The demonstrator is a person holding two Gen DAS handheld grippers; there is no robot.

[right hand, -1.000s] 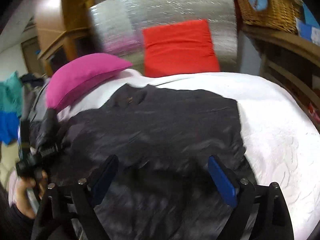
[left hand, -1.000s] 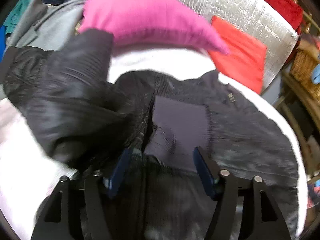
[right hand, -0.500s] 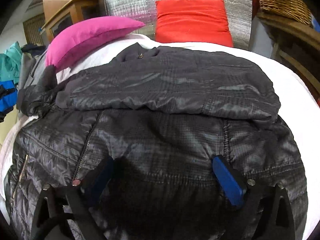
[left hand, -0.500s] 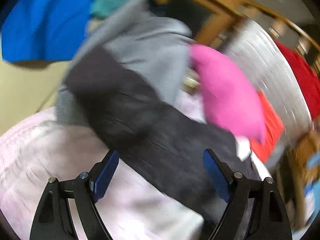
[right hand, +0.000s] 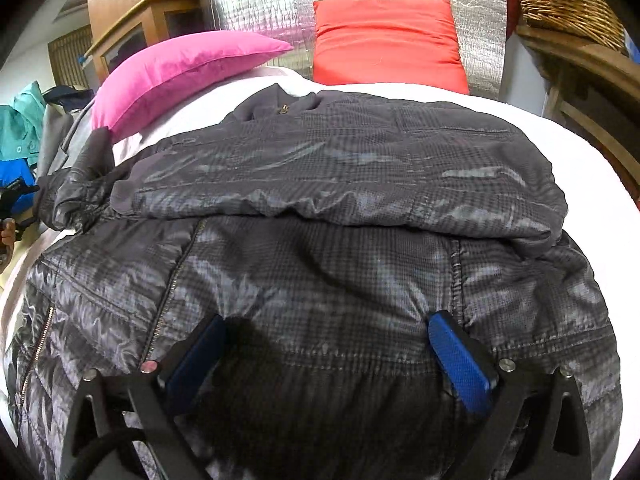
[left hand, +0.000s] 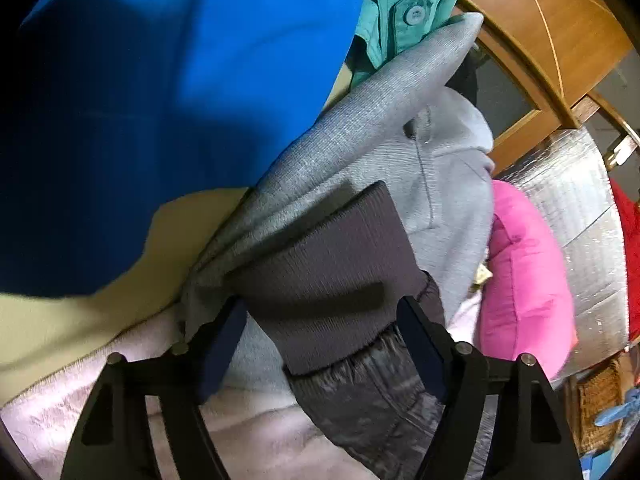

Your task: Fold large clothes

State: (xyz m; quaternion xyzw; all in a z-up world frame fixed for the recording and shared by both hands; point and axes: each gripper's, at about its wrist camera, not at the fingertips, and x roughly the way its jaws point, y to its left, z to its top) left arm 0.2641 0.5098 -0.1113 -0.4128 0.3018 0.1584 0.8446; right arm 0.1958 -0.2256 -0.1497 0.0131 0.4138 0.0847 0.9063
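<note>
grey ribbed cuff now lies between left gripper jaws.

left gripper jaws just closing partway, right gripper spread wide

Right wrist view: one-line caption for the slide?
Open right gripper over a dark jacket, one sleeve folded across it, on a white bed with pink and red pillows.

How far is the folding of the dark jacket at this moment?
Done: one sleeve of the dark grey quilted jacket lies folded across its body. In hand: the left gripper, jaws just closing, straddles the other sleeve's ribbed cuff. The right gripper is open over the hem. Left: that sleeve and the body fold.
</note>
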